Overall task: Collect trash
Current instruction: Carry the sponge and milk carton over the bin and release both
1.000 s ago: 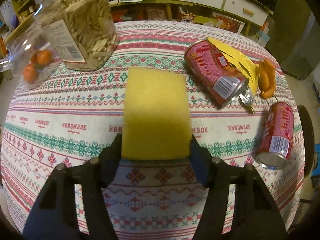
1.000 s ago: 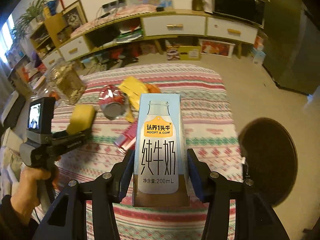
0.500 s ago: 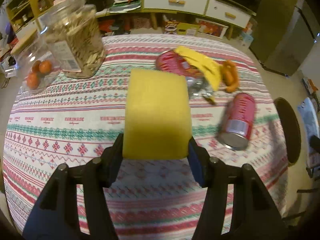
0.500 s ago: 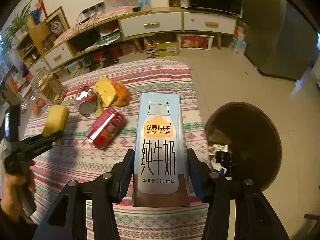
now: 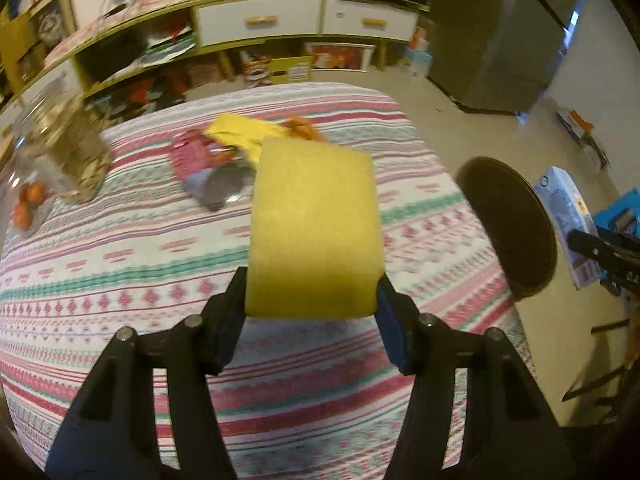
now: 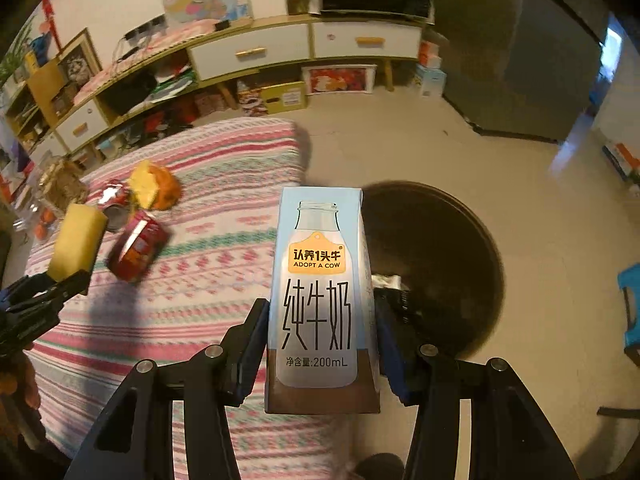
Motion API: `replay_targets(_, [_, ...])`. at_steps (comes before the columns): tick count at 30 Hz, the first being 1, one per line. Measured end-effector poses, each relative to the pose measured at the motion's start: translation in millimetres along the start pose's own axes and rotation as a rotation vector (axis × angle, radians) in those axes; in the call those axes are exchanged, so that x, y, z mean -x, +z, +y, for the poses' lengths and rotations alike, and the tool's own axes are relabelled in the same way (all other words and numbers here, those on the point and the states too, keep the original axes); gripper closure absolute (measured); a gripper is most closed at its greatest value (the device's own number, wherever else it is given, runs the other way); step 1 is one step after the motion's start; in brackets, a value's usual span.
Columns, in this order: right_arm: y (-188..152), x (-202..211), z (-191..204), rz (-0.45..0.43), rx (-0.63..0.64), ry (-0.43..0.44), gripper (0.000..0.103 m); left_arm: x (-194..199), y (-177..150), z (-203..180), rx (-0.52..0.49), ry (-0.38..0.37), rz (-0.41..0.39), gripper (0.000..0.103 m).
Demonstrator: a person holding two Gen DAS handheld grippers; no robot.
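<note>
Right wrist view has swung since a second ago: the milk carton [image 6: 320,300], clamped upright between the jaws of the right gripper [image 6: 320,344], then hung over the striped tablecloth [image 6: 208,240] and now sits at the table's edge, just beside the dark round bin [image 6: 448,248] on the floor. The left gripper [image 5: 312,312] has come the same way, its jaws pressed on the sides of a yellow sponge [image 5: 314,224]; in its view the bin [image 5: 508,220] has entered at the right, where before only the table showed. Both pieces of trash look to be on their way to the bin, with the carton closer to being dropped, though neither is over the opening yet. Left on the table are two red cans [image 6: 136,246], yellow and orange wrappers [image 6: 154,186] and a jar [image 5: 64,148], so more collecting probably remains. Motion blur smears the cans and wrappers in the left view, so their labels cannot be read. Inside the bin is mostly black; a pale scrap [image 6: 386,282] shows beside the carton, half hidden by it. The sponge hides part of the litter behind it, and only a bit of the person's hand [image 6: 20,376] shows at the frame edge.
</note>
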State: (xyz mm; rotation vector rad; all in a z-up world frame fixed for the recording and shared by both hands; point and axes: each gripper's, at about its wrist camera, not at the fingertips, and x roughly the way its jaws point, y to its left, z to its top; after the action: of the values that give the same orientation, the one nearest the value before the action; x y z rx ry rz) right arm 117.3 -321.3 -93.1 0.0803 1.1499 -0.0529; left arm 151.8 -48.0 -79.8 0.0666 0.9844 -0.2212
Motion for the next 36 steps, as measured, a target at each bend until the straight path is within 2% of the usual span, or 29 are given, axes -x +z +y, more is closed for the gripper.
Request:
replay_targets(12, [-17.8, -5.7, -83.2, 0.033, -0.066, -0.086, 0.050, -24.1, 8.1, -118.2, -0.202, -0.056, 0.007, 0.043])
replay_targets(21, [-25.1, -19.4, -120.8, 0.070, -0.117, -0.100, 0.050, -61.1, 30.3, -187.2, -0.282, -0.075, 0.058, 0.042])
replay_targets(27, [-26.4, -29.7, -130.0, 0.089, -0.115, -0.111, 0.050, -89.9, 41.9, -215.4, -0.278, -0.103, 0.093, 0.041])
replay_targets(30, [-26.3, -32.9, -131.9, 0.095, -0.114, -0.111, 0.050, -103.1, 42.2, -223.1, -0.286, -0.102, 0.123, 0.033])
replay_targets(32, [-23.9, -35.1, -131.8, 0.095, -0.116, -0.110, 0.050, -105.1, 41.4, -225.0, -0.286, -0.079, 0.115, 0.021])
replay_targets(36, [-21.9, -39.3, -131.0, 0.096, -0.121, -0.113, 0.050, -102.5, 37.8, -221.3, -0.285, -0.064, 0.115, 0.017])
